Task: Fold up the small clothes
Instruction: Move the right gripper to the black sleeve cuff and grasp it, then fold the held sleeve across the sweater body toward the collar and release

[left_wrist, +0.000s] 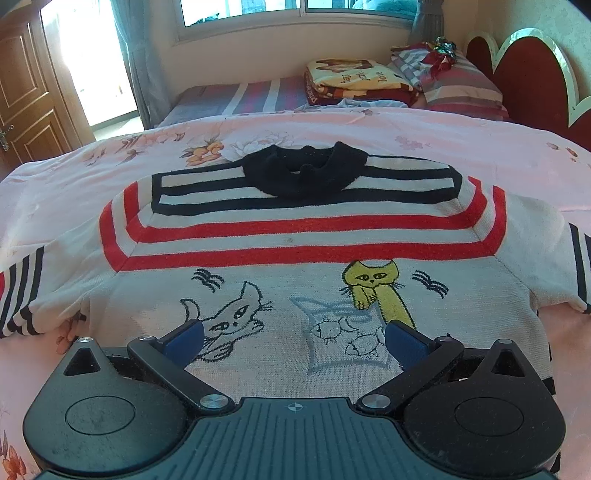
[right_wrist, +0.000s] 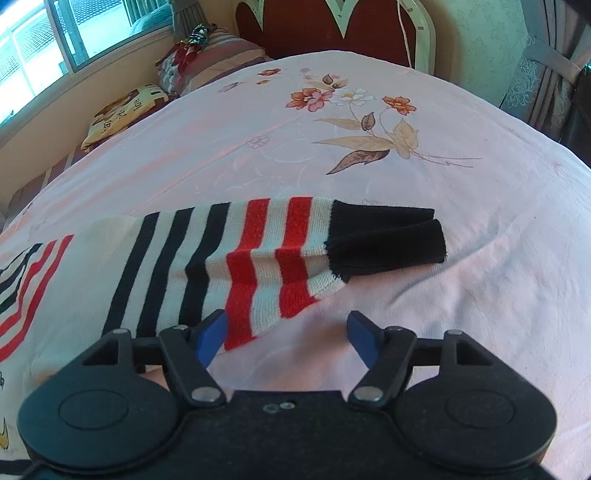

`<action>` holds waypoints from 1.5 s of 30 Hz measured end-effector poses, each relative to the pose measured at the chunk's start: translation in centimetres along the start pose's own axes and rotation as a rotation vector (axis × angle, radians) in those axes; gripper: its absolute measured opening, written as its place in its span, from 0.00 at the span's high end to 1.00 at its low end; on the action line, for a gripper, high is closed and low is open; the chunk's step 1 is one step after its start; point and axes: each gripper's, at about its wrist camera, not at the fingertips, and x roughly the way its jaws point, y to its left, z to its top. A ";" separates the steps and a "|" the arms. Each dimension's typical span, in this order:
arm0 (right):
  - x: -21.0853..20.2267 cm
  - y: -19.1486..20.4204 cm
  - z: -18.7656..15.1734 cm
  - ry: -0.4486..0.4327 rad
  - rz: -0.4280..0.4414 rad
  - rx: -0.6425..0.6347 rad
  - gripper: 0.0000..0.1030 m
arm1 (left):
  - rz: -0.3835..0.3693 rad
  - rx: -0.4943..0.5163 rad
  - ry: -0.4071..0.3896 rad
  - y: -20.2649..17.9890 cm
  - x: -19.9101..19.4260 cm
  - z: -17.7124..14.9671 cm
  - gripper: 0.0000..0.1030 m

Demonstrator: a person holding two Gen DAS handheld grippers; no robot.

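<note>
A small white knit sweater point(left_wrist: 295, 240) with red and navy stripes, a black collar point(left_wrist: 303, 173) and embroidered cats lies flat, front up, on the pink floral bedspread point(left_wrist: 110, 166). Both sleeves are spread out sideways. My left gripper point(left_wrist: 293, 338) is open and empty, low over the sweater's lower front. In the right wrist view the sweater's right sleeve point(right_wrist: 229, 258) with its black cuff point(right_wrist: 391, 240) lies stretched across the bedspread point(right_wrist: 369, 147). My right gripper point(right_wrist: 286, 336) is open and empty, its left finger over the sleeve's lower edge.
Folded blankets point(left_wrist: 354, 81) and striped pillows point(left_wrist: 454, 77) lie at the head of the bed by the red headboard point(left_wrist: 528, 81). A window point(left_wrist: 295, 11) and a wooden door point(left_wrist: 29, 85) are beyond. A curtain point(right_wrist: 546, 62) hangs at the right.
</note>
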 end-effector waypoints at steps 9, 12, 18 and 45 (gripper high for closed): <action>1.7 -0.8 1.5 -0.090 0.020 0.071 0.63 | -0.006 -0.040 -0.003 0.8 0.9 0.2 0.00; 1.4 -1.0 1.8 -0.117 0.053 0.084 0.75 | -0.018 -0.055 -0.020 1.3 1.0 0.4 0.00; -1.1 2.5 2.8 -0.208 0.159 -0.017 0.87 | -0.046 -0.073 -0.030 2.2 1.2 1.0 0.19; -5.9 23.0 -7.3 -0.071 0.502 -0.501 0.41 | -0.338 -0.261 0.053 6.4 8.5 2.3 0.12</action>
